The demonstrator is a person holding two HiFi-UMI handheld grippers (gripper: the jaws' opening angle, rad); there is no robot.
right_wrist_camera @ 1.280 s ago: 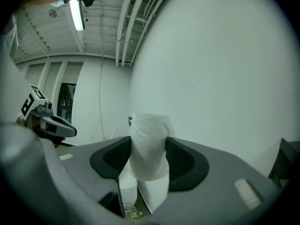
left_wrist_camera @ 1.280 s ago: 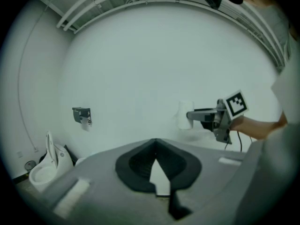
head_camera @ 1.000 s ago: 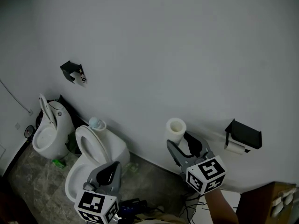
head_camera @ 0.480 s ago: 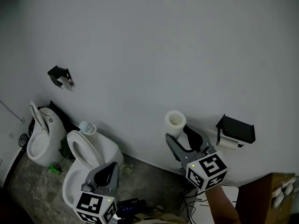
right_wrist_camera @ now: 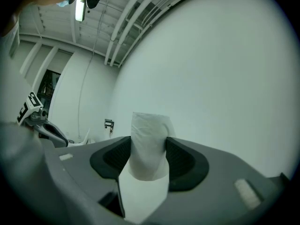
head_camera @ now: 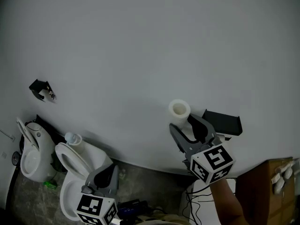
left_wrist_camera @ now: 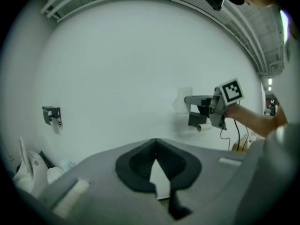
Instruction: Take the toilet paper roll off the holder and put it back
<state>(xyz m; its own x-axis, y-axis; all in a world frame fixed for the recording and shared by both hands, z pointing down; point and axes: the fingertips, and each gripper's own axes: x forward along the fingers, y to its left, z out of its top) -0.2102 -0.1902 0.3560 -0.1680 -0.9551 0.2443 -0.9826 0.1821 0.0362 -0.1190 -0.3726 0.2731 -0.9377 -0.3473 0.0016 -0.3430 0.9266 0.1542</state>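
A white toilet paper roll [head_camera: 179, 110] stands upright between the jaws of my right gripper [head_camera: 185, 124], which is shut on it, in front of the white wall. The black wall holder [head_camera: 225, 121] is just to the right of the roll, its left end partly hidden behind the gripper. The right gripper view shows the roll [right_wrist_camera: 149, 130] squeezed between both dark pads [right_wrist_camera: 180, 161], with a paper tail hanging below. My left gripper [head_camera: 107, 176] hangs low at the left, far from the roll, shut and empty. The left gripper view shows the holder [left_wrist_camera: 197, 120] behind the right gripper.
A white toilet [head_camera: 75, 163] with its seat up stands low at the left, with a second white bowl [head_camera: 29, 153] beside it. A small black fitting [head_camera: 41, 89] hangs on the wall. A wooden cabinet [head_camera: 267, 186] and loose cables [head_camera: 194, 201] are at the lower right.
The right gripper has carried the roll up and to the right, so it now overlaps the holder's left end. The head view has swung right. The left gripper has stayed put.
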